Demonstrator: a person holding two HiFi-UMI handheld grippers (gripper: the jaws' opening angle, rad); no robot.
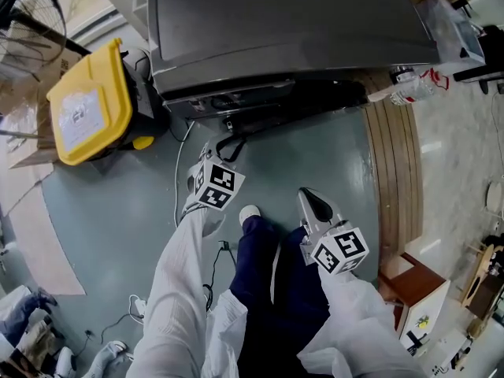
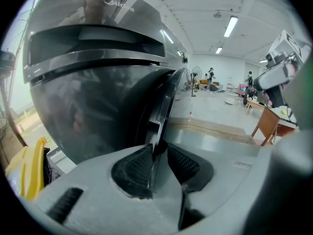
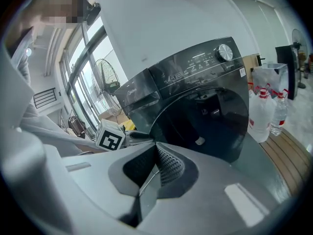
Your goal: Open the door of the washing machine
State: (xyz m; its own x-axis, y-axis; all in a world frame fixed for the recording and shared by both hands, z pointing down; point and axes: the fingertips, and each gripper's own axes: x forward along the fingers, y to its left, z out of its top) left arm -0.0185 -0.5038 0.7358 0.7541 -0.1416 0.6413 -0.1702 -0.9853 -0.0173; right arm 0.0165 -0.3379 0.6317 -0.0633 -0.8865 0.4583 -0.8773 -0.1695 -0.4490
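Observation:
The dark grey washing machine (image 1: 291,22) stands in front of me, its round dark door (image 3: 205,121) facing the floor space. In the left gripper view the door's thin rim (image 2: 164,106) stands slightly off the drum and runs down between the pads. My left gripper (image 2: 157,148) is shut on that rim, at the machine's front left (image 1: 228,144). My right gripper (image 1: 311,199) hangs back from the machine, further right. Its pads (image 3: 168,165) meet with nothing between them.
A yellow bin (image 1: 87,105) sits left of the machine. A wooden platform (image 1: 394,164) runs along its right side, with plastic bottles (image 3: 264,116) on it. A standing fan (image 3: 105,84) is behind the machine. Cables (image 1: 213,274) lie by my legs (image 1: 268,290).

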